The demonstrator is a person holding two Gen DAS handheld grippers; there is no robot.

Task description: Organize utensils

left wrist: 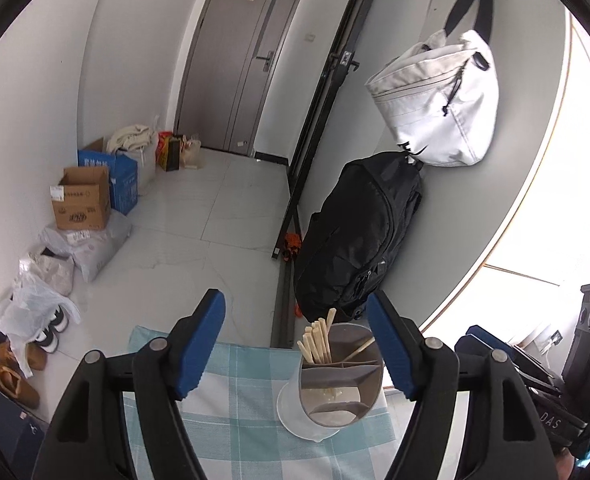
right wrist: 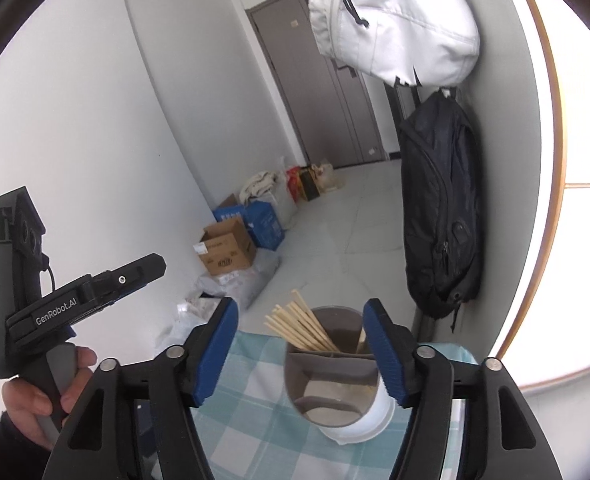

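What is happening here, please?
A person holds a two-finger gripper in each hand over a table with a checked cloth. Both the left gripper and the right gripper are open and hold nothing. In front of them stands a divided utensil holder with a bundle of wooden chopsticks in one compartment. The other compartments look mostly empty.

Before me the surface (left wrist: 255,432) wears a cloth (right wrist: 255,420) checked in pale blue and white, which runs to its far edge. One thing stands on the cloth: a holder (left wrist: 331,400), white below and grey at the mouth, set near the far edge toward the right corner. It is split into compartments; chopsticks (left wrist: 317,340) stand upright in the far one. The near compartment shows nothing in it.
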